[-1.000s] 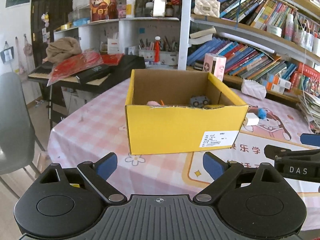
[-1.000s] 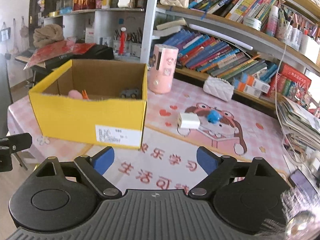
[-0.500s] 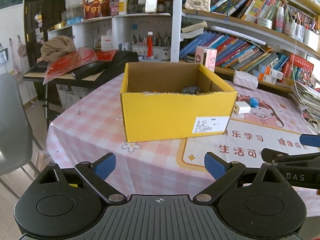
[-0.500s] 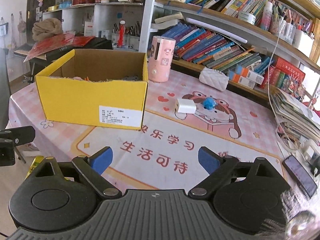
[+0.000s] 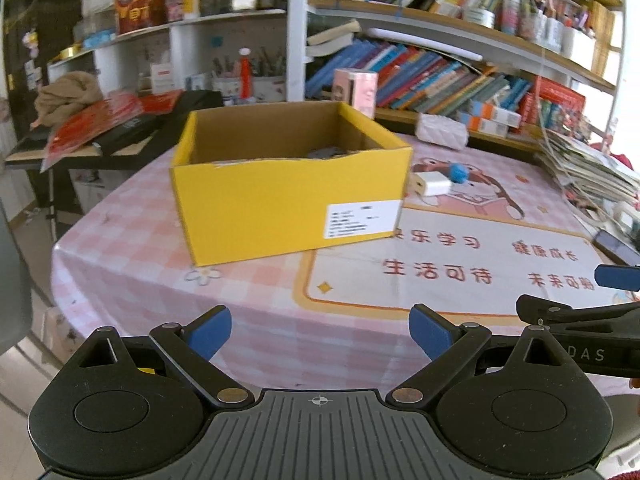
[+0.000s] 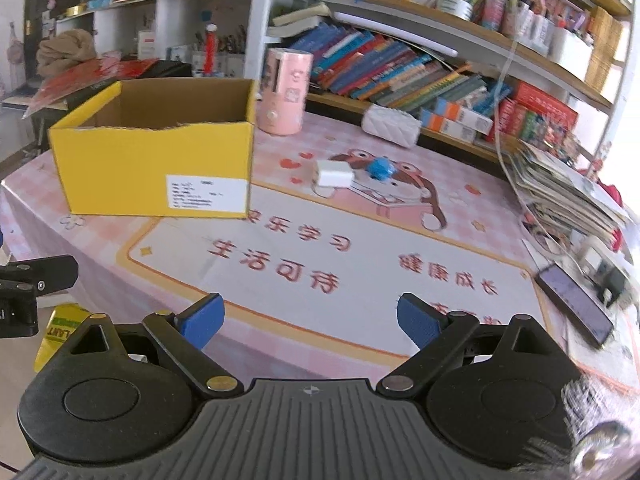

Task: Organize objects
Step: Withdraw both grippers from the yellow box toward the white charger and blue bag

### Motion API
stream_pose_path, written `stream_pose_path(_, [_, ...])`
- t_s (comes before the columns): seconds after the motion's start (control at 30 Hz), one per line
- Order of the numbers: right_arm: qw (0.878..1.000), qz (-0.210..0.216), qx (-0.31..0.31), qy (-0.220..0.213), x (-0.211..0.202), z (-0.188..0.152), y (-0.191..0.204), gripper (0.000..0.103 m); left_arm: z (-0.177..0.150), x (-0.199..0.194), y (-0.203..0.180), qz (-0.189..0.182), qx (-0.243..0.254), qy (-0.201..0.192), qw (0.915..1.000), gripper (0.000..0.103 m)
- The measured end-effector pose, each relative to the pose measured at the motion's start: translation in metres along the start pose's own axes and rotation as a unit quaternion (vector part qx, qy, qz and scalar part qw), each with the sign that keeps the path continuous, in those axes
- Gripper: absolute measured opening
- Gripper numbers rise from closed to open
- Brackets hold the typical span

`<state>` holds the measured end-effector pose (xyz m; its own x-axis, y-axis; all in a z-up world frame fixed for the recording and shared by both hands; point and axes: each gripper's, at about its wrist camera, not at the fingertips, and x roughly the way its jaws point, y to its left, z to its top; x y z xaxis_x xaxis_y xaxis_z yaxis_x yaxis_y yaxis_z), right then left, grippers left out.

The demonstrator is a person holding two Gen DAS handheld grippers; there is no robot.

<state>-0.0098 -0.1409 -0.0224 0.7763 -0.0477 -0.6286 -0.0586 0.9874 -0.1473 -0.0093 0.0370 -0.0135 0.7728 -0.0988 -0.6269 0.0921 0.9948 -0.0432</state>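
- Bookshelves backed a table under a pink checked tablecloth (image 6: pixel 360 264), where a yellow cardboard box (image 5: pixel 288 196) stood.
- Just right of the box lay a white charger block (image 6: pixel 334 173), touching a small blue toy (image 6: pixel 379 168).
- Left gripper (image 5: pixel 320 332) and right gripper (image 6: pixel 310 322) both gaped wide, holding nothing.
- From the right gripper, the block lay ahead and slightly right, its long axis crosswise; that gripper seemed nearer.

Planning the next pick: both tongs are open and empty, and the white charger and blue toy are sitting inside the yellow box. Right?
Not quite. The right wrist view shows the white charger and blue toy on the tablecloth, to the right of the yellow box. Both tongs are open and empty.
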Motion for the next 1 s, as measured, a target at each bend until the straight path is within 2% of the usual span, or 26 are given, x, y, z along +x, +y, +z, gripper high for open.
stream_pose_path(0.57, [0.996, -0.068, 0.059, 0.018, 0.001, -0.015, -0.056, 0.095, 0.015, 0.026, -0.055, -0.066, 0.057, 0.006, 0.9962, 0.097])
stream_pose_path(1.0, [0.995, -0.074, 0.068, 0.020, 0.026, 0.004, -0.091, 0.095, 0.041, 0.053, -0.086, -0.073, 0.069, 0.001, 0.9950, 0.097])
